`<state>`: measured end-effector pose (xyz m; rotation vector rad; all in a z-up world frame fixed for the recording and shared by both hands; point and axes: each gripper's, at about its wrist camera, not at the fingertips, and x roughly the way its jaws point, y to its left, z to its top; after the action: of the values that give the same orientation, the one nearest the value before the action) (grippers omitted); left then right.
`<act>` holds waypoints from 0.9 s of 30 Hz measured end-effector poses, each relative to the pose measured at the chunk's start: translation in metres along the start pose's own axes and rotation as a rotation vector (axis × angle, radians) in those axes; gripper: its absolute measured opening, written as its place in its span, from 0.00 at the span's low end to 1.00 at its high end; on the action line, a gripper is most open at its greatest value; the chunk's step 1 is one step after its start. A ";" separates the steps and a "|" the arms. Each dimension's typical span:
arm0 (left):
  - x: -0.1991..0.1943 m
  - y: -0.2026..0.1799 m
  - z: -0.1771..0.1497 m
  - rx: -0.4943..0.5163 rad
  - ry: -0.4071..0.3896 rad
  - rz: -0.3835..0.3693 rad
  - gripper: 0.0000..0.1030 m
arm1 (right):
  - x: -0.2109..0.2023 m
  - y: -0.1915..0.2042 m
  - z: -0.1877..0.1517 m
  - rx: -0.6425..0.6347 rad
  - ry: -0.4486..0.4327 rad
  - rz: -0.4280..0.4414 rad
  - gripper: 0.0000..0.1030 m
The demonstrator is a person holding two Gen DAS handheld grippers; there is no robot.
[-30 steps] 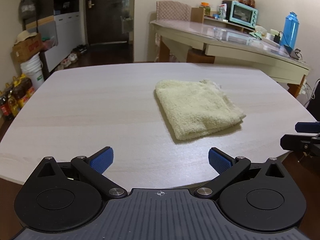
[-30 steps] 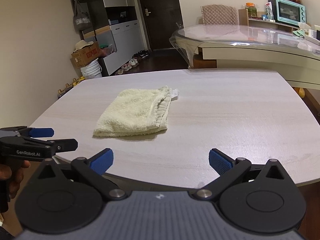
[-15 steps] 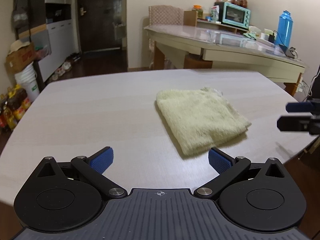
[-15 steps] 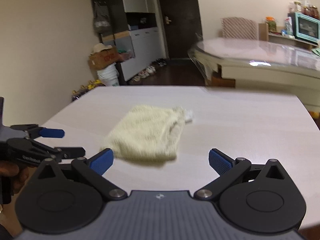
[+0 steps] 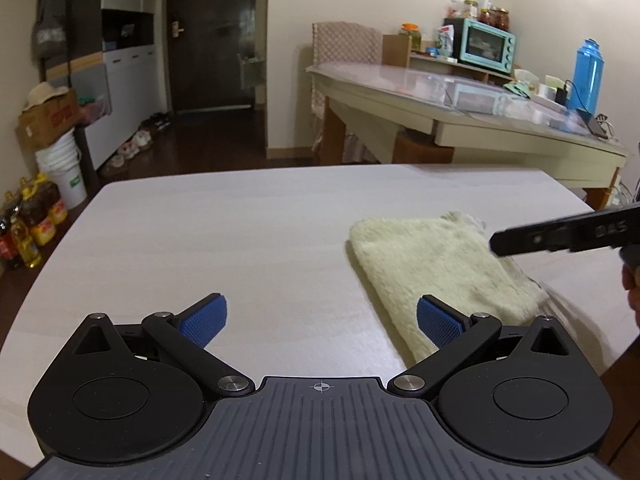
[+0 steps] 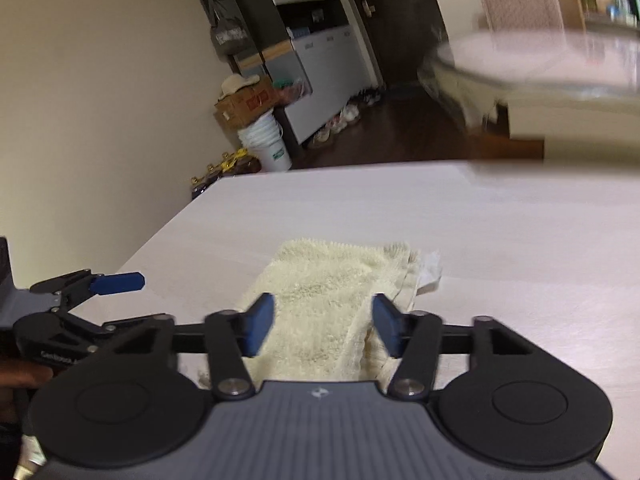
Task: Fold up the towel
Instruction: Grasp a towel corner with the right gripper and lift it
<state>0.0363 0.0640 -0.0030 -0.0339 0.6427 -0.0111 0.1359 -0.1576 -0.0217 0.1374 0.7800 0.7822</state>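
A cream towel (image 5: 436, 272), folded into a thick rectangle, lies on the pale wooden table (image 5: 240, 240). My left gripper (image 5: 320, 320) stands open above the table's near edge; its right pad is just in front of the towel's near left corner and holds nothing. From the right, one finger of my right gripper (image 5: 560, 236) reaches over the towel. In the right wrist view my right gripper (image 6: 323, 330) hangs over the near part of the towel (image 6: 320, 300). Its jaws are closing, with towel showing between the pads and no squeeze visible. The left gripper (image 6: 128, 302) sits at the left.
Behind stands a glass-topped table (image 5: 460, 96) with a teal oven (image 5: 484, 44) and a blue bottle (image 5: 588, 72). White buckets (image 5: 64, 168) and oil bottles (image 5: 32, 224) stand on the floor at left. A hand (image 5: 632, 292) shows at the right edge.
My right gripper swung in over the towel and its jaws narrowed from wide open. The left gripper shifted left, so the towel now sits right of its fingers.
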 end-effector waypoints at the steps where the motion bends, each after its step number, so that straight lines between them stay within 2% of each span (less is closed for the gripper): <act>1: 0.001 0.001 0.001 -0.001 -0.001 0.000 1.00 | 0.003 -0.002 0.000 0.007 0.004 -0.003 0.51; 7: 0.013 0.003 0.005 0.008 0.012 -0.009 1.00 | 0.010 -0.012 0.000 0.045 0.007 -0.031 0.51; 14: 0.021 0.004 0.003 0.002 0.029 -0.016 1.00 | 0.014 -0.010 0.001 0.049 -0.001 -0.015 0.51; 18: 0.021 0.005 0.001 0.007 0.033 -0.015 1.00 | 0.014 0.000 0.002 0.006 -0.019 -0.019 0.39; 24: 0.017 0.006 0.002 0.041 0.021 -0.063 1.00 | 0.022 0.004 0.003 0.008 0.010 -0.001 0.37; 26: 0.015 0.007 0.005 0.069 0.025 -0.088 1.00 | 0.026 0.002 0.004 0.012 0.010 -0.001 0.25; 27: 0.014 0.007 0.007 0.081 0.027 -0.103 1.00 | 0.026 0.002 0.004 0.010 0.004 -0.007 0.15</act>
<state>0.0512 0.0711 -0.0061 0.0117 0.6661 -0.1372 0.1493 -0.1378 -0.0333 0.1422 0.7884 0.7722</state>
